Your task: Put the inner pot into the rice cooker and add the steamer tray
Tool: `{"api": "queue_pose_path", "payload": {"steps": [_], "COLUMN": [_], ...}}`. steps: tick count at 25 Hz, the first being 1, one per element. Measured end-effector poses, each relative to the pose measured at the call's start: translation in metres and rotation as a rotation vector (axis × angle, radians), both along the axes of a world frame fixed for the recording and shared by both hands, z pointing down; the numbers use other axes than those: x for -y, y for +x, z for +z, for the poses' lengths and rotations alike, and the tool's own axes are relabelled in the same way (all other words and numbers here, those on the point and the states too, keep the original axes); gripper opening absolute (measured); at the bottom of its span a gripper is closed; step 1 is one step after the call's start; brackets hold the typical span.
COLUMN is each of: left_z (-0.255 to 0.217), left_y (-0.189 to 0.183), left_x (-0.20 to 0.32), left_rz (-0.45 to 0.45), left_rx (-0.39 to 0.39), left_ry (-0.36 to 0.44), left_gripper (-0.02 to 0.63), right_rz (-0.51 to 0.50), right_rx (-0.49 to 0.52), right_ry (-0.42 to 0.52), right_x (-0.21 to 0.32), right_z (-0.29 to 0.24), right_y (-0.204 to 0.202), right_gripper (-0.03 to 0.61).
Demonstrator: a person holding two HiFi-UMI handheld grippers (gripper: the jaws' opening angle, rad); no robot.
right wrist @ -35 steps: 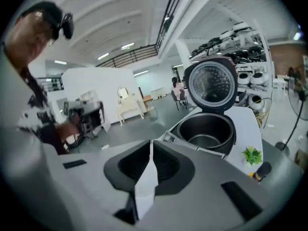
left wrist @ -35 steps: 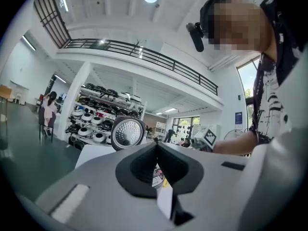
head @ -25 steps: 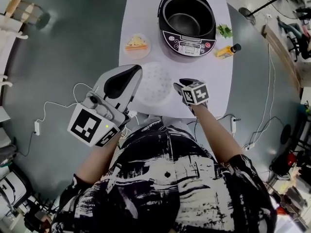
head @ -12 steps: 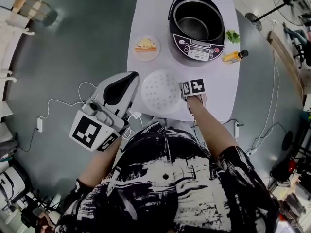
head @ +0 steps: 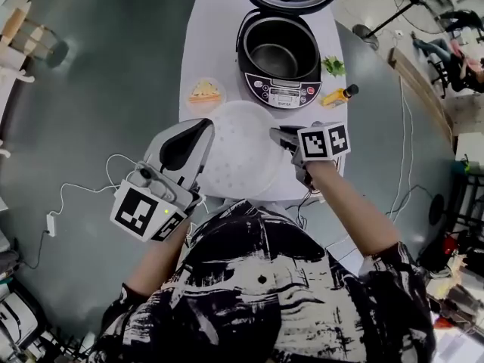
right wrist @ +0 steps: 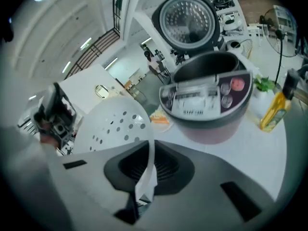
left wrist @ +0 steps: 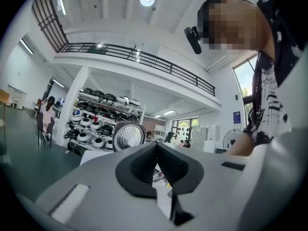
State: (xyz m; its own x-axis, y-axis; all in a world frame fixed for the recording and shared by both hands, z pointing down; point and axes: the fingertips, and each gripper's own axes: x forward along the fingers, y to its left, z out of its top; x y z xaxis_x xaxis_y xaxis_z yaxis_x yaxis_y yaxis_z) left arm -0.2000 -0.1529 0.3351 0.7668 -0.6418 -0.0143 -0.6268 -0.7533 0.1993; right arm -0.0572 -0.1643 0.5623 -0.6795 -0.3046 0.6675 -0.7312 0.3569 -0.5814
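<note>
The right gripper (head: 281,136) now has its fingers pinched on the rim of the steamer tray (head: 240,150), lifted off the bench (head: 215,48) just short of the rice cooker (head: 281,59), whose inner pot (head: 274,53) is already seated. The left gripper (head: 203,127) has its fingers closed on nothing.

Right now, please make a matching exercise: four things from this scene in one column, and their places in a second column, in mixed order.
1 steamer tray
2 inner pot
3 yellow bottle
4 plate of food

A on the table, right of the rice cooker
B inside the rice cooker
C gripped at its rim by the right gripper
D on the table, left of the rice cooker

Pairs: 1-C, 2-B, 3-A, 4-D
</note>
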Motion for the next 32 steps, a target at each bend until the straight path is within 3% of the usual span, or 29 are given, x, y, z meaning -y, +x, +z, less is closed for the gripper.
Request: {"api": "queue_pose_path", "payload": {"steps": [5, 8, 13, 18, 26, 32], "left_z": [-0.033, -0.026, -0.002, 0.006, 0.013, 0.02], "left_y": [0.009, 0.008, 0.0, -0.017, -0.039, -0.046], "left_x": [0.019, 0.018, 0.008, 0.0, 0.005, 0.005], "left_rz": [0.013, 0.015, -0.009, -0.062, -0.148, -0.169], "left_rx": [-0.01, -0.015, -0.006, 0.015, 0.029, 0.021], "left_ry": [0.026, 0.017, -0.006, -0.033, -0.07, -0.077], "left_gripper": [0.005, 0.005, 0.005, 0.005, 0.005, 0.005], "right_rz": [0.146, 0.246, 0.379, 0.451, 0.44, 0.394], "right_rx": [-0.007, -0.073, -0.161, -0.289, -0.409, -0.485], "right_ry": [0.184, 0.283, 0.247, 0.145, 0.071, 0.091], "right_x": [0.093, 0.157, 0.233, 0.255, 0.268, 0.271], "right_z": [-0.127, -0.156, -0.111, -0.045, 0.007, 0.015], "right_y": [0.084, 0.127, 0.162, 0.176, 0.179, 0.176], "right_gripper": [0.009, 0.009, 0.009, 0.009, 0.011, 0.011]}}
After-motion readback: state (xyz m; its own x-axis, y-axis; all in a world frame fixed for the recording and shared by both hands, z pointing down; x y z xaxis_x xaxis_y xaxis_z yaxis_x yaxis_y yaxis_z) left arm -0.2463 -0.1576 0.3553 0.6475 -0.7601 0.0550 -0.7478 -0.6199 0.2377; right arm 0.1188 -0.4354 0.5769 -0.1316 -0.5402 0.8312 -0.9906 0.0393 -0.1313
